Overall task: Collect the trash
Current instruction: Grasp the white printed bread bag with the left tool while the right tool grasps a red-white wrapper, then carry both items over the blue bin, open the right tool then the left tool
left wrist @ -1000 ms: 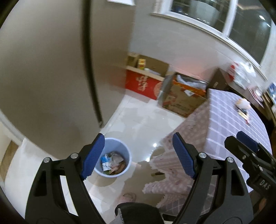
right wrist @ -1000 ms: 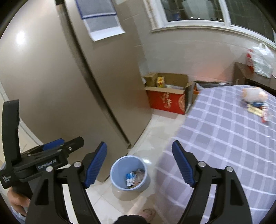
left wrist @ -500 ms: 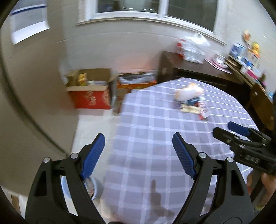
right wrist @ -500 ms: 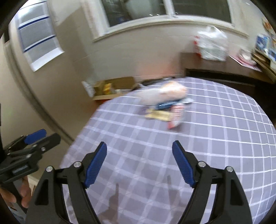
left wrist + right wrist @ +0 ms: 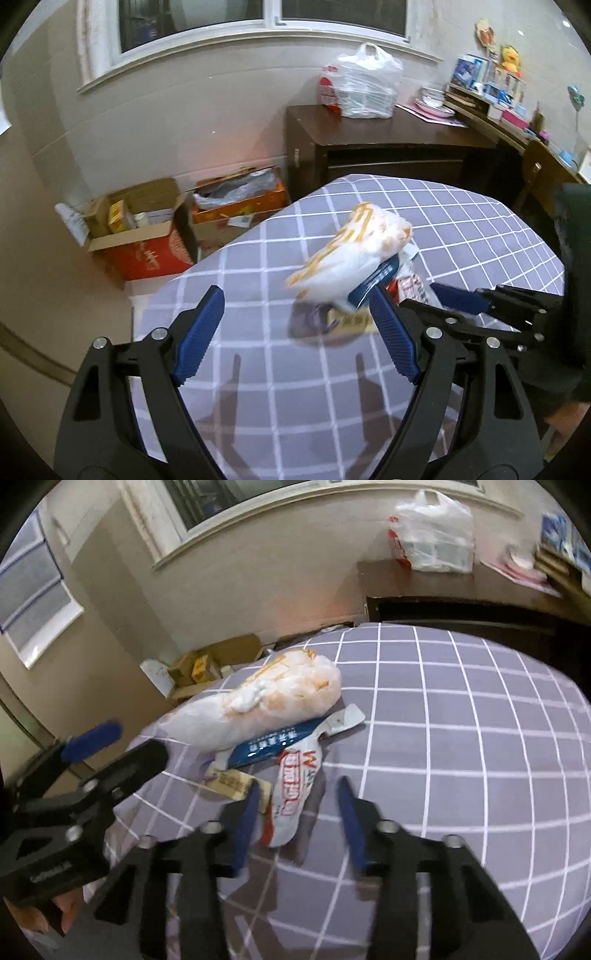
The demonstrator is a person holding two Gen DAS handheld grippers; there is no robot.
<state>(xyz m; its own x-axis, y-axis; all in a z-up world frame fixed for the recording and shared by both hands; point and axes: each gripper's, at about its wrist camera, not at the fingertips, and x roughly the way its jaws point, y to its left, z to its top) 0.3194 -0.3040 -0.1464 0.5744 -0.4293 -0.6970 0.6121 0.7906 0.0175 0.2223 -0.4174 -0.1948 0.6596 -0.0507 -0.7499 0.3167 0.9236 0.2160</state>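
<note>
A checked tablecloth (image 5: 461,738) covers the table; boxes (image 5: 140,229) line the wall. Right gripper (image 5: 297,812) is closing around a red-and-white wrapper (image 5: 295,794), pads not touching; left gripper (image 5: 295,328) gapes empty.

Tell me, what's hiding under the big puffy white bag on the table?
Under the white bag lies a blue wrapper, beside a red-and-white wrapper and a tan packet. Anything further beneath is covered.

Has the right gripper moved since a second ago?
Yes. The right gripper swung from over the floor bin to the checked tablecloth, and its jaws are closing around the red-and-white wrapper.
</note>
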